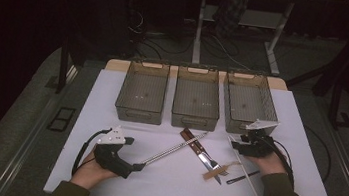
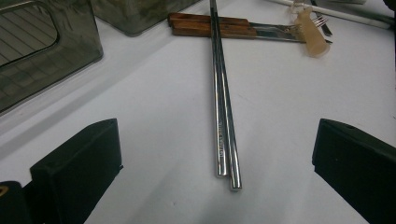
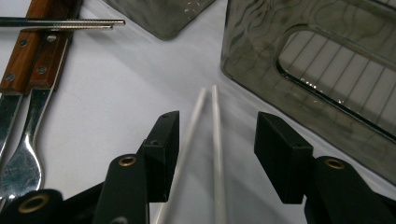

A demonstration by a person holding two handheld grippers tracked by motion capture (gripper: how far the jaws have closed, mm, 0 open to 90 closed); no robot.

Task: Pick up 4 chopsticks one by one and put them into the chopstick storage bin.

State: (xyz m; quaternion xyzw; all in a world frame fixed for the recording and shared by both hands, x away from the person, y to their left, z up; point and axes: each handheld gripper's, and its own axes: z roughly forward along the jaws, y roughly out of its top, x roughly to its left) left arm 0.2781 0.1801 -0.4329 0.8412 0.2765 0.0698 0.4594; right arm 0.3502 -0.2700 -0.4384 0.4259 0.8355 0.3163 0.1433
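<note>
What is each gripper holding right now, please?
Left gripper: open, holding nothing; steel chopsticks lie between its jaws.
Right gripper: open, holding nothing; white chopsticks lie between its jaws.

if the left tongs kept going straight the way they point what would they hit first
Probably the pair of shiny steel chopsticks: the left tongs stand open, astride their near ends. Farther along lie the wood-handled knife and fork the chopsticks cross.

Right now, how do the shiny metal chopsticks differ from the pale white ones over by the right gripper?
The metal chopsticks are mirror-bright steel; the white chopsticks are matt and pale. The metal chopsticks lie close together, their far ends resting across the wooden-handled cutlery; the white chopsticks spread apart, flat on the table. Both pairs lie between open jaws, the metal at the left gripper, the white at the right gripper.
</note>
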